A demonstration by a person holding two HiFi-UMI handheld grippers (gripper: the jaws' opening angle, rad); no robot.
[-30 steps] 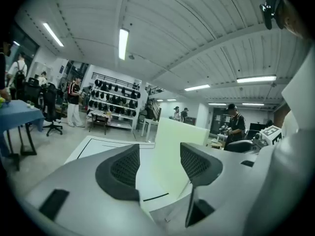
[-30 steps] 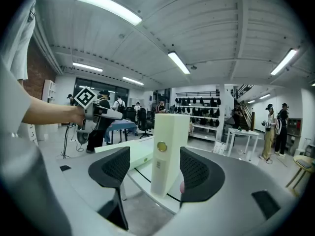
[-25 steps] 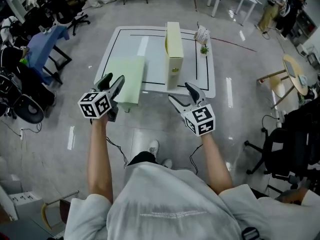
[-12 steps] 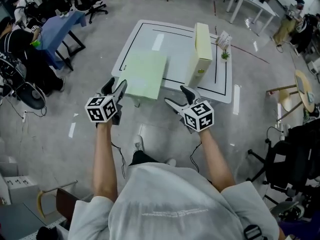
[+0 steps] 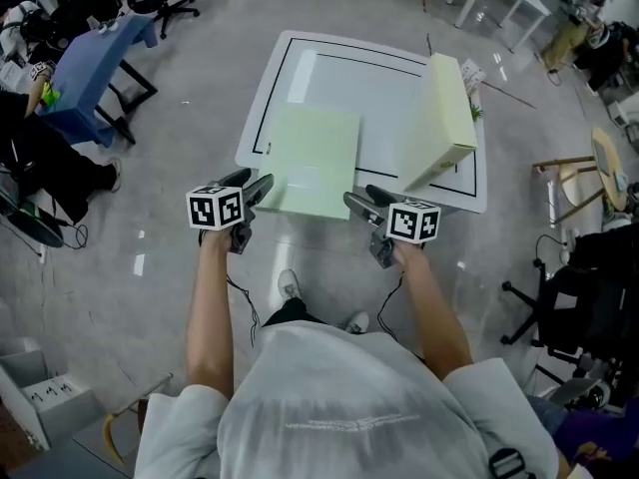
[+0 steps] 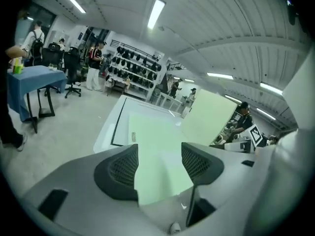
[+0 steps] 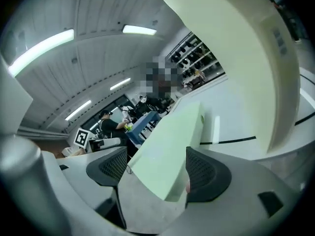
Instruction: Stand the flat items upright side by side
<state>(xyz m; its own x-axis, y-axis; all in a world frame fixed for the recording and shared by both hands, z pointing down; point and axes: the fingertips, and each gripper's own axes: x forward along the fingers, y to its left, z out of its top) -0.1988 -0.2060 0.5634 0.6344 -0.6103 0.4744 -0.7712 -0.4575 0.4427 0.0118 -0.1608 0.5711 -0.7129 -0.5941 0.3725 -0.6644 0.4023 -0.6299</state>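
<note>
While the green box (image 5: 312, 158) lies flat at the table's (image 5: 389, 73) near left, its near edge hanging over the rim, the yellow box (image 5: 439, 118) already stands upright at the right, well apart from it. Both grippers sit at that overhanging edge. The left gripper (image 5: 254, 180) has its jaws opening with the box's near-left corner between them, not pinched. The right gripper (image 5: 360, 196) has its jaws wide about the near-right corner, one pad just beside the box and the other clear of it. Trouble would most likely come from a shallow bite on the corners: as the green box tips up it could slide out and drop off the near edge to the floor. Swinging it up too far right might also knock the yellow box over.
</note>
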